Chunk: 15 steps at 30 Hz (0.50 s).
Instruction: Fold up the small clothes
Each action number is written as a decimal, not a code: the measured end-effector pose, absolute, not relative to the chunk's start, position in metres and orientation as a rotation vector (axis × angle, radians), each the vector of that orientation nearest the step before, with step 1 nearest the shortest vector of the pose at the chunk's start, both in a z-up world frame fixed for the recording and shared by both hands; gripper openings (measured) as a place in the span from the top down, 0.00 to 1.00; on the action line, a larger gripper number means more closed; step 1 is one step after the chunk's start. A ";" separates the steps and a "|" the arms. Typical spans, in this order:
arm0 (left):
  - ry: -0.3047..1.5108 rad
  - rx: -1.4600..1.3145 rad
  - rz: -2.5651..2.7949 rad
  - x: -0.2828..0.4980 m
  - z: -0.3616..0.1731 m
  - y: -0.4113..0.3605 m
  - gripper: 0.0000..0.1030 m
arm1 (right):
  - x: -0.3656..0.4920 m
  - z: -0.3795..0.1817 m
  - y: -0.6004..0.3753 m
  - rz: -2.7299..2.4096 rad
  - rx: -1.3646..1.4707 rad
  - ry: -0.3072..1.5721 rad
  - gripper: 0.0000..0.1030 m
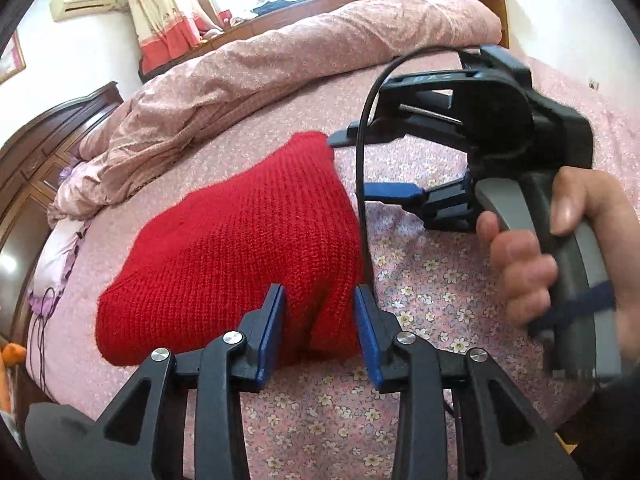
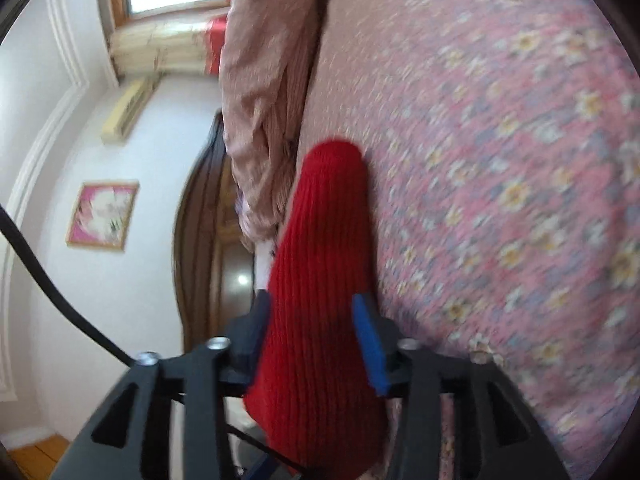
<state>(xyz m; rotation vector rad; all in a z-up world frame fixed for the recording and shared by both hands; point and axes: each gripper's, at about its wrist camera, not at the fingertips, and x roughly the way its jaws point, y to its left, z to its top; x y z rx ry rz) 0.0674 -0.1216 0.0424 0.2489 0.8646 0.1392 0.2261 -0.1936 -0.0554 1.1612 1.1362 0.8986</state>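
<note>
A red knit garment (image 1: 240,240) lies folded on the pink flowered bed sheet (image 1: 432,292). In the left wrist view my left gripper (image 1: 319,292) is at its near edge, and the blue pads are shut on a bunch of the red knit. My right gripper (image 1: 352,166), held in a person's hand (image 1: 536,264), reaches in from the right at the far right corner with its fingers spread. In the right wrist view the red knit garment (image 2: 332,208) runs forward between the fingers of the right gripper (image 2: 312,300), which stands open around it. That view is blurred.
A bundled pink quilt (image 1: 280,68) lies along the far side of the bed. A dark wooden headboard (image 1: 44,136) is at the left. A black cable (image 1: 360,184) hangs across the garment's right edge. Flowered sheet shows to the right (image 2: 500,160).
</note>
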 end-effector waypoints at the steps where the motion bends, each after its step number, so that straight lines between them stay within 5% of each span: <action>1: 0.863 0.253 0.140 0.068 0.043 -0.122 0.72 | 0.229 -0.058 -0.195 0.905 1.191 1.139 0.43; 7: 0.889 0.239 0.139 0.070 0.031 -0.122 0.77 | 0.232 -0.045 -0.159 0.933 0.974 1.203 0.40; 9: 0.901 0.219 0.140 0.071 0.031 -0.120 0.78 | 0.231 -0.039 -0.149 0.934 0.899 1.198 0.58; 13: 0.920 0.196 0.119 0.072 0.029 -0.119 0.79 | 0.243 -0.048 -0.158 0.881 0.999 1.158 0.75; 15: 0.924 0.206 0.116 0.071 0.026 -0.120 0.79 | 0.251 -0.049 -0.164 0.840 0.991 1.118 0.96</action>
